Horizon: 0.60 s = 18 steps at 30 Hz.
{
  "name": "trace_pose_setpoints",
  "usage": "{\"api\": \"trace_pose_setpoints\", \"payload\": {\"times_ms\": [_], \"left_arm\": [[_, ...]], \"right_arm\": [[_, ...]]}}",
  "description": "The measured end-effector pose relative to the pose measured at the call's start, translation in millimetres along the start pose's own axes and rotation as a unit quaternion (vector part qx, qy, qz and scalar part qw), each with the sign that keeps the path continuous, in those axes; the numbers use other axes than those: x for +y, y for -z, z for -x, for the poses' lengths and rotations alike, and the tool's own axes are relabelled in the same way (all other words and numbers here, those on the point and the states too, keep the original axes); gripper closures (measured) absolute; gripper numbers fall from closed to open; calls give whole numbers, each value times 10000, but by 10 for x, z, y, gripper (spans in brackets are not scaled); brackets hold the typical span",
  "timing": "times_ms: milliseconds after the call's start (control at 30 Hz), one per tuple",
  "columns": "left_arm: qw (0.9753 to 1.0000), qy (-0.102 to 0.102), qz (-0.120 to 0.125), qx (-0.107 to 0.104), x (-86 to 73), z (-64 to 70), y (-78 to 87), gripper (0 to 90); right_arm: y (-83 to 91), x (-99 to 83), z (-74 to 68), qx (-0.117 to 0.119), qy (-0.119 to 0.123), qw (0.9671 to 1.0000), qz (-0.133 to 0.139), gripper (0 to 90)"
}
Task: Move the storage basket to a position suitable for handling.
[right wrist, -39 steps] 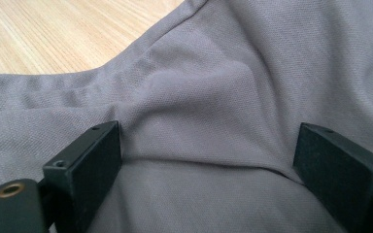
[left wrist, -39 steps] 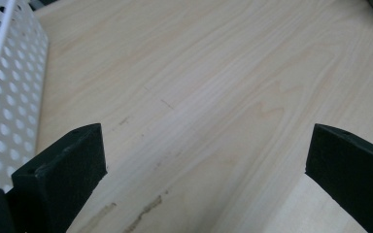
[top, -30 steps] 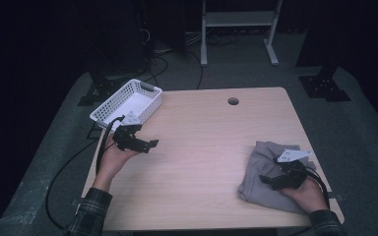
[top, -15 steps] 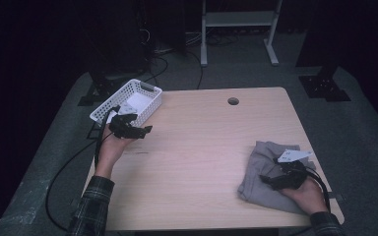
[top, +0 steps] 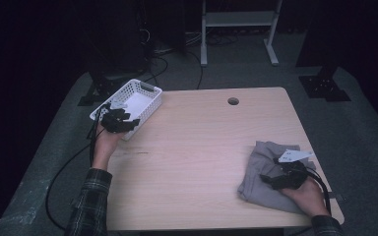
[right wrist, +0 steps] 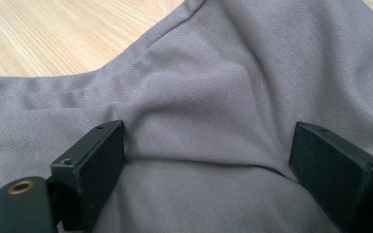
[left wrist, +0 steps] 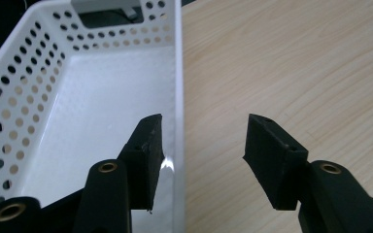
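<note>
High view: my left gripper (top: 128, 123) spread astride basket (top: 145, 94) wall; right gripper (top: 269, 178) released, pressing cloth (top: 258, 164)

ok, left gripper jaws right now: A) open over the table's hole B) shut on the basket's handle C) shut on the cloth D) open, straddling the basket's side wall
D: in the left gripper view the left gripper stands open, one jaw inside the basket, the other over the table.
</note>
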<state>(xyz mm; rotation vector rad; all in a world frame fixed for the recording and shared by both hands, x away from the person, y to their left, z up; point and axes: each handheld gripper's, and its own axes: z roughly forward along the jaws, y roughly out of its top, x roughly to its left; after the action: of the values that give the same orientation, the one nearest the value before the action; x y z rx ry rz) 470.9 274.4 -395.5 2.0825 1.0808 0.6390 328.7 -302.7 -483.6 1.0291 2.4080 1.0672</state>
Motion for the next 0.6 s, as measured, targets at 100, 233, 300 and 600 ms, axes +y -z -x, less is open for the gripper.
{"api": "trace_pose_setpoints", "payload": {"times_ms": [100,233,300,600], "left_arm": [[9999,-10,-79,71,-24,-32,-33,566],[9995,14,-271,147,-56,-56,-102,609],[9993,36,-351,150,-67,-64,-133,641],[9987,69,-505,35,-88,-37,-227,797]], "right_arm": [[0,-1,-2,-10,-6,10000,3,124],[2,-2,-3,-15,-15,10000,0,124],[2,-2,-4,-16,-17,10000,2,125],[6,-5,-4,-29,-4,10000,0,126]]}}
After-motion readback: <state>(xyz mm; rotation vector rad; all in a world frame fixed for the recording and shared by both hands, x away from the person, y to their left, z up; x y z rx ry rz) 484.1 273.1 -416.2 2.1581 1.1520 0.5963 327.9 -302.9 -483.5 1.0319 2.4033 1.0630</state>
